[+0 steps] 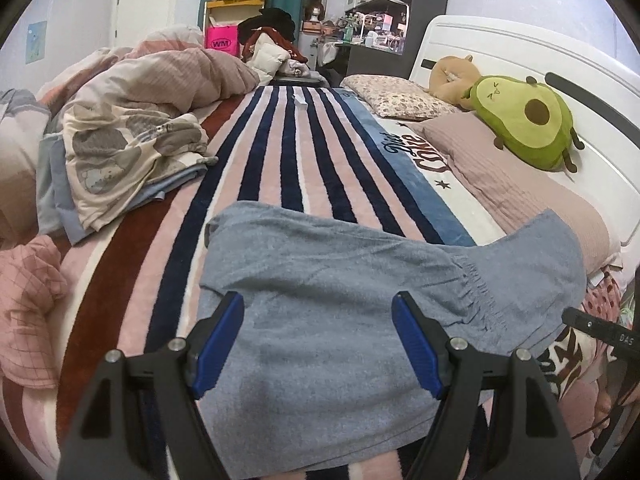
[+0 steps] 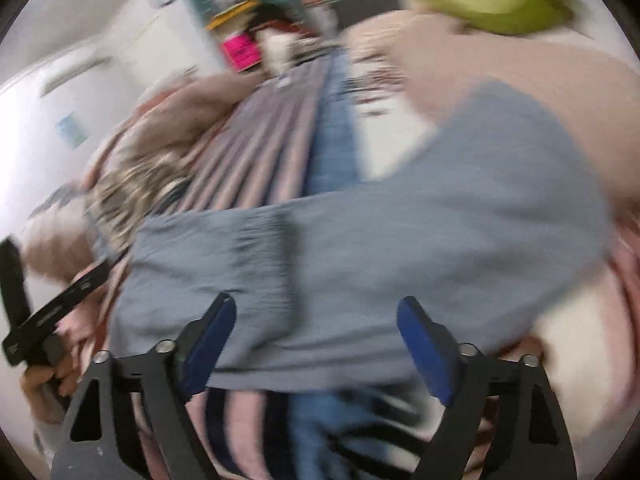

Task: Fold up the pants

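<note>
Grey-blue pants (image 1: 340,300) lie across the striped blanket (image 1: 304,160) on the bed, with the gathered elastic waistband (image 1: 476,292) toward the right. My left gripper (image 1: 318,312) is open and empty, hovering over the near part of the pants. In the blurred right wrist view the same pants (image 2: 380,248) stretch across the frame, and my right gripper (image 2: 316,316) is open and empty just above their near edge. The other gripper's black body (image 2: 52,312) shows at the left there.
A rumpled duvet and clothes pile (image 1: 132,128) fills the left side of the bed. Pillows (image 1: 400,98) and an avocado plush (image 1: 524,120) lie by the white headboard (image 1: 520,52). A pink checked cloth (image 1: 28,304) sits at the near left.
</note>
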`<state>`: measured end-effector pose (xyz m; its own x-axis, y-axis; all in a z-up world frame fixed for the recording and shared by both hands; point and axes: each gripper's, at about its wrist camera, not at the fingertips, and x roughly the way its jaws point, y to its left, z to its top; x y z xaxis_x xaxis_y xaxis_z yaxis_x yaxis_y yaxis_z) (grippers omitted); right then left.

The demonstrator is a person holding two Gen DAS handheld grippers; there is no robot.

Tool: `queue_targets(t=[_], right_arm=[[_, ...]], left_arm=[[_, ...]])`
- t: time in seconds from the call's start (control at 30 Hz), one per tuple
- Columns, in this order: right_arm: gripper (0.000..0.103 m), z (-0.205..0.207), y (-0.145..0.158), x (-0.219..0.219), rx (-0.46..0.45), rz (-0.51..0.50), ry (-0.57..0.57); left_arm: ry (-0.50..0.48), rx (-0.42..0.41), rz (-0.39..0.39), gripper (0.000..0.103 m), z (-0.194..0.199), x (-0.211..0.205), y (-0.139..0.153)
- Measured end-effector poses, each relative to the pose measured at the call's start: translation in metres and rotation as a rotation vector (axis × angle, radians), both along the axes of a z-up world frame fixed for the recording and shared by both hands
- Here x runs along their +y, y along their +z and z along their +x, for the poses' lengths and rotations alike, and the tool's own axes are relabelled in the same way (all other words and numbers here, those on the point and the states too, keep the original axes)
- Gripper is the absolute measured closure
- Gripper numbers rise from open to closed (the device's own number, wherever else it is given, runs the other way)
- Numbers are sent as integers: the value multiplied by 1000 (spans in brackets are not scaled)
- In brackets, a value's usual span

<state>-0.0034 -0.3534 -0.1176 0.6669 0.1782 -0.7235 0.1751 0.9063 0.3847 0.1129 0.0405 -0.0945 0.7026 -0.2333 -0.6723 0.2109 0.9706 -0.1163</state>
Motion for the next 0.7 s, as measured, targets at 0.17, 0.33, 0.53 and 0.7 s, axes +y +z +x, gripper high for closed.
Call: queue_targets(t=[0.17,0.33,0.53,0.7], right_arm=[[20,-15,-33,-57,47,153,-176],[20,0,-37,-79,-44,168,-232],[62,25,-39,-93,-61,200,-280],[94,16,-32,-93,-73,224,-292]], left_arm=[[12,1,-4,30,-1,1,1],[44,4,-7,30,-1,3,0],[108,21,-19,30,3,19,-6],[153,20,-47,30,6,36,-6]])
